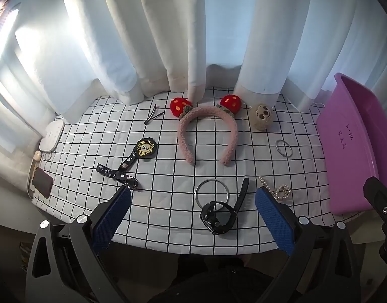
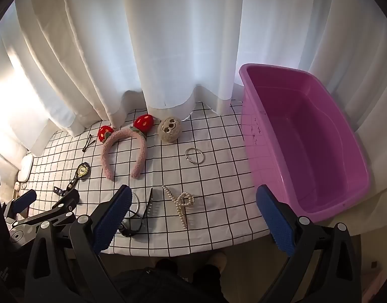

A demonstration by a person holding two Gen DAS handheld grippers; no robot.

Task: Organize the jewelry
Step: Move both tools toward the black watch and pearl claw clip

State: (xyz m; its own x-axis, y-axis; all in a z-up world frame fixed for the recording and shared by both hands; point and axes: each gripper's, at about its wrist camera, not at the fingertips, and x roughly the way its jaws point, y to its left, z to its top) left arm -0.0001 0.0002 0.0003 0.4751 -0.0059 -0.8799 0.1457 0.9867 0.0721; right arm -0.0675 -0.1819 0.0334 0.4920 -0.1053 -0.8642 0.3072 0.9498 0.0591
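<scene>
A pink fuzzy headband (image 1: 206, 131) (image 2: 122, 149) with red strawberry ears lies at the back of the checked cloth. A black watch (image 1: 218, 214) (image 2: 132, 223) and a metal bangle (image 1: 211, 194) lie near the front edge, between my left gripper's (image 1: 193, 209) open, empty jaws. A pearl hair claw (image 1: 279, 189) (image 2: 182, 204) lies between my right gripper's (image 2: 193, 212) open, empty jaws. A beige skull-face ball (image 1: 262, 116) (image 2: 169, 129), a small ring pair (image 1: 284, 147) (image 2: 194, 155), a black lanyard with badge (image 1: 132, 162) (image 2: 78, 175) and a black hair clip (image 1: 153, 117) (image 2: 88, 142) lie around. The purple bin (image 1: 357, 146) (image 2: 307, 136) is empty.
White curtains (image 2: 183, 50) hang along the table's back edge. A white device (image 1: 52, 136), a small beige object and a dark phone (image 1: 42, 183) lie past the cloth's left edge. The left gripper (image 2: 42, 209) shows at the lower left of the right wrist view.
</scene>
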